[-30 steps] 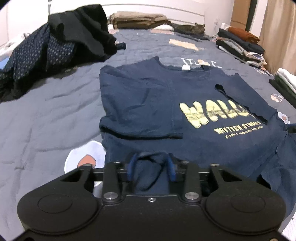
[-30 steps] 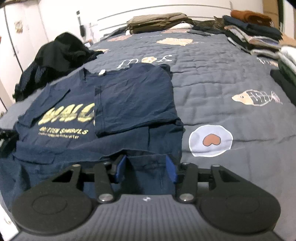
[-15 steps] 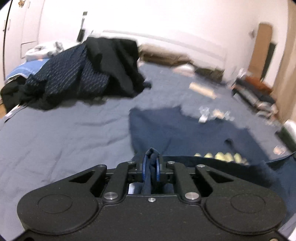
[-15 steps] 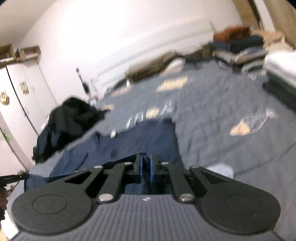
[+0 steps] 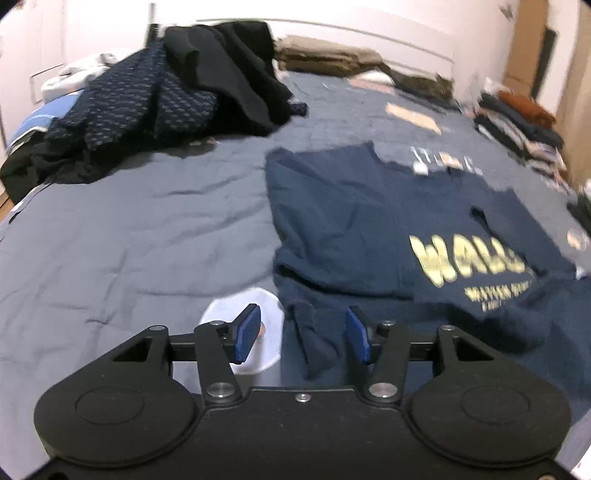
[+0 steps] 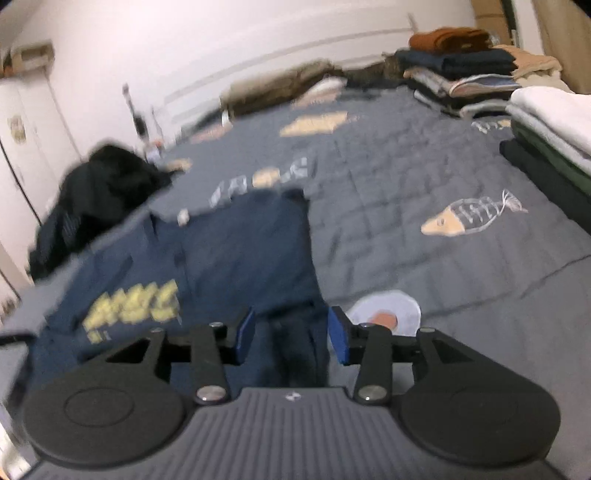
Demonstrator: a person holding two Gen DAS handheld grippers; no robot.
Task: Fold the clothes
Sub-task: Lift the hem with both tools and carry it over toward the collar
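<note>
Both tongs opening since the pinch; shirt (image 5: 354, 221) hem between

A grey quilted bedspread (image 5: 129, 229) covers the bed, printed with a pale disc holding an orange heart (image 6: 384, 315) just ahead of the right tool, and a fish skeleton (image 6: 472, 218) further ahead to that tool's right. Tan patches (image 6: 314, 123) sit far ahead near the headboard (image 5: 369, 33). A cat (image 6: 384, 70), blurred, lies at the far end beside a brown heap (image 6: 280, 86) that is too blurred to identify. White cupboard doors (image 6: 33, 147) stand far to the left of the right tool. A cardboard box (image 5: 524, 48) stands against the wall far ahead, right of the left tool.
</note>
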